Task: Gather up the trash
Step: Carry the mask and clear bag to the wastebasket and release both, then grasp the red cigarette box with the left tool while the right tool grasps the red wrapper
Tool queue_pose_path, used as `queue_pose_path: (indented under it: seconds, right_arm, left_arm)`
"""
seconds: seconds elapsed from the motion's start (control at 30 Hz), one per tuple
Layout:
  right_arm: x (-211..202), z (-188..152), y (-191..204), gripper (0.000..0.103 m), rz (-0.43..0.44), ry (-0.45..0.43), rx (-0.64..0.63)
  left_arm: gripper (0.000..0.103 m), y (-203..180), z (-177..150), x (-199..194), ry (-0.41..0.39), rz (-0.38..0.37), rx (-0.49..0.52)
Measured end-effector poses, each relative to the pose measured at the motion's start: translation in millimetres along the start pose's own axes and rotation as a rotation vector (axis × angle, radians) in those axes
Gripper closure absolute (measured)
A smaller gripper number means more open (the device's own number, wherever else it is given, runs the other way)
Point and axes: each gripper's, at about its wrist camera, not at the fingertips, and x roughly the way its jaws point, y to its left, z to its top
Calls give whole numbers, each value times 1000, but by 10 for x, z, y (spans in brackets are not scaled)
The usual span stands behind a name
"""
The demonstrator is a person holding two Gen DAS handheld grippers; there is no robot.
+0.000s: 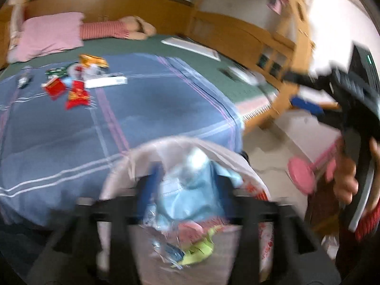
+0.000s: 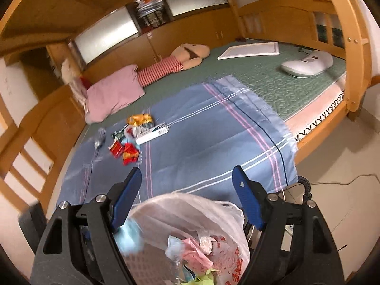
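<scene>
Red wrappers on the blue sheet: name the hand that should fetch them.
Right. The right gripper is open and empty; the left gripper is holding something light blue over the trash bag.

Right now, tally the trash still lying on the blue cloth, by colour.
Red: 2, red box and red wrapper
Orange: 1, orange wrapper
Green: 1, green wrapper
White: 1, white carton
Clear: 1, clear wrapper
Total: 6; the small bits between them are too blurred to count.
</scene>
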Motion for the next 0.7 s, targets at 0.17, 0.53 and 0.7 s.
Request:
queue_pose_path:
  seconds: [0.17,0.53,0.7]
  right_arm:
    - [35,27,-51,26,-10,-2,31]
    - [92,94,43,26,-46,-15,22]
    - [175,112,92,26,-40,-2,28]
  left_arm:
    - [16,-91,-36,8,-19,66,37]
    - [15,439,2,-183,-139,401,-206]
    - [15,669,106,-318,-158,510,-212]
